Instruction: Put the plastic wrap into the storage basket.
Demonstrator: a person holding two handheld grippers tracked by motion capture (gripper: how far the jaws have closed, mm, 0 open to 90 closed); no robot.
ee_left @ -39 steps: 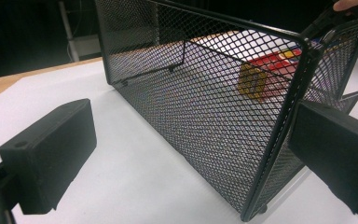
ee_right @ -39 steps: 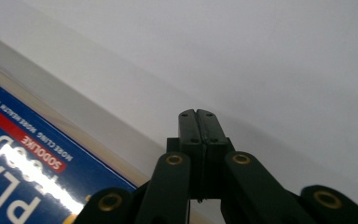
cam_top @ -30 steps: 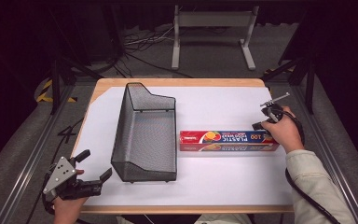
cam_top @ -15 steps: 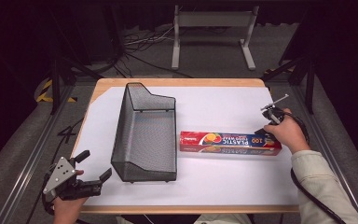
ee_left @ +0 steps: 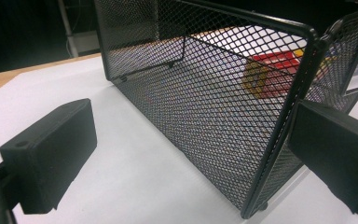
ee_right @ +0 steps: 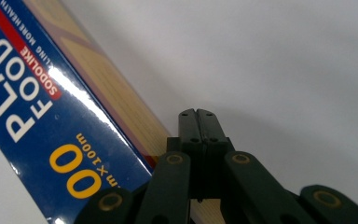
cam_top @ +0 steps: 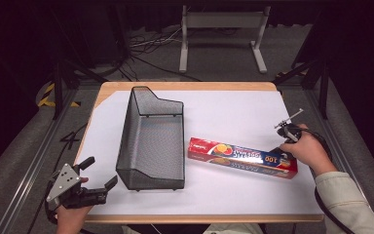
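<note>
A long blue and red plastic wrap box (cam_top: 241, 157) lies slanted on the white table cover, right of a black wire mesh basket (cam_top: 152, 141). My right gripper (cam_top: 278, 148) is shut with nothing in it, and its tips rest against the far side of the box's right end. In the right gripper view the shut jaws (ee_right: 198, 116) sit beside the box (ee_right: 37, 112). My left gripper (cam_top: 99, 172) stands open at the near left, just short of the basket's near left corner. In the left gripper view its fingers (ee_left: 56, 149) frame the basket's mesh wall (ee_left: 205, 102).
The wooden table's (cam_top: 185, 86) near edge lies just below the left hand. White cover (cam_top: 233, 117) stretches behind the box. A metal stand (cam_top: 221, 22) and cables are on the dark floor beyond the table.
The right hand has shifted toward the near right, and the box's right end has swung toward the person, so the box now lies slanted. The left gripper has stayed put.
</note>
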